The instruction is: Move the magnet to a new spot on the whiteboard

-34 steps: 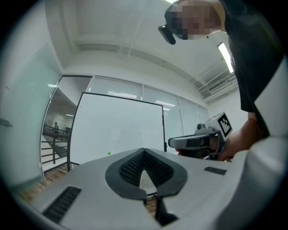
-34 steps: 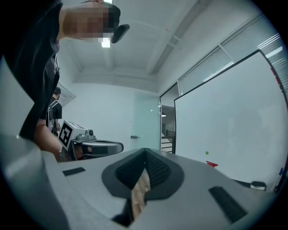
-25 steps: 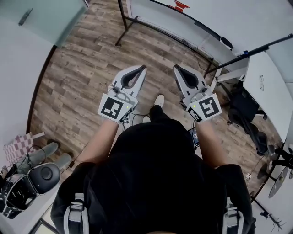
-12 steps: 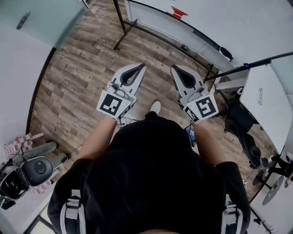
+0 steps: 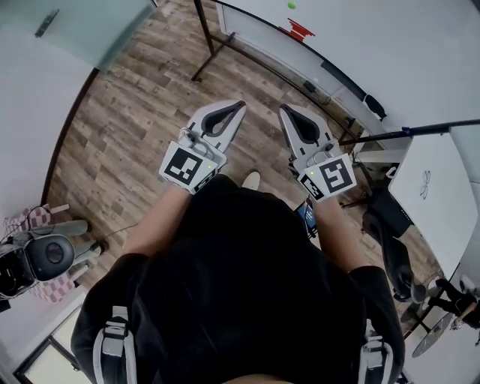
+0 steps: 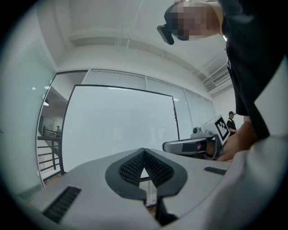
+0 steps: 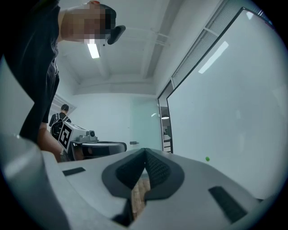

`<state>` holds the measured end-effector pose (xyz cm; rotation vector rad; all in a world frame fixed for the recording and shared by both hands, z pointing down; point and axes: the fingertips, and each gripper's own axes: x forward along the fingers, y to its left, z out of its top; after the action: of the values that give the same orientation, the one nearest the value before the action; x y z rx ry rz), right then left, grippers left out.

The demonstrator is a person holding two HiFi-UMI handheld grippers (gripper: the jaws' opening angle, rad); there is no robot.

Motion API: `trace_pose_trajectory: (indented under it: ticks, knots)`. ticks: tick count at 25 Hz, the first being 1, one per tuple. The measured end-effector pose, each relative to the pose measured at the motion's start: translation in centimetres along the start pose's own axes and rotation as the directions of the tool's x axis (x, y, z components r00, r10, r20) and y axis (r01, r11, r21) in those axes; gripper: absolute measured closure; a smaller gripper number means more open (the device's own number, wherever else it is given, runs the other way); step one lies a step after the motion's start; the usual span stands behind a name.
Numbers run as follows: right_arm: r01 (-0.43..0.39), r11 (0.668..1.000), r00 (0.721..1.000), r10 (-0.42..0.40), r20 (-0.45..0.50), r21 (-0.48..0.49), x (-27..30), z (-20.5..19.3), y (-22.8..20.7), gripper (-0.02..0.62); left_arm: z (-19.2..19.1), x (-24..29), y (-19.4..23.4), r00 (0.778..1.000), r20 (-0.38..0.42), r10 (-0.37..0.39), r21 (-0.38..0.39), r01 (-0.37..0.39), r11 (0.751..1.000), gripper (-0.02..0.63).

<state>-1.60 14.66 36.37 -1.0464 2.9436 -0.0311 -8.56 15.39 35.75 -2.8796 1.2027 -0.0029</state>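
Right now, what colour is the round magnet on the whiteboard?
Green magnet, clearest in right gripper view.

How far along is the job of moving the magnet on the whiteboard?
Done: nothing yet. The green magnet sits on the whiteboard, untouched. In hand: nothing. The left gripper and the right gripper are both shut and empty, held level and short of the board. Left: reach the magnet, grip it, set it at a new spot and let go.

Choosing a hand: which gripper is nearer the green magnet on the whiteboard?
Right, narrowly. The green magnet lies well ahead of the right gripper, slightly to its right; the left gripper is beside it, farther left.
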Motion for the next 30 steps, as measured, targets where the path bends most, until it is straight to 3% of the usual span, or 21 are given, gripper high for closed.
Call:
trace_pose_trajectory:
  ticks: [10, 19, 30]
  knots:
    - [0.007, 1.0, 1.0, -0.007, 0.013, 0.011, 2.2, -0.5, -3.6, 0.595, -0.3, 1.5, 3.8, 0.998, -0.015, 0.061, -0.001, -0.061, 0.998, 0.604]
    - [0.043, 0.999, 0.999, -0.043, -0.003, 0.016, 8.6, -1.0, -5.7, 0.595, -0.9, 3.4, 10.6, 1.0, 0.007, 0.021, -0.023, -0.021, 1.0, 0.604]
    - [0.115, 0.993, 0.993, -0.115, -0.027, 0.008, 20.7, -1.3, -8.9, 0.595, -1.0, 6.7, 23.3, 0.998, 0.01, -0.063, -0.02, 0.063, 0.998, 0.604]
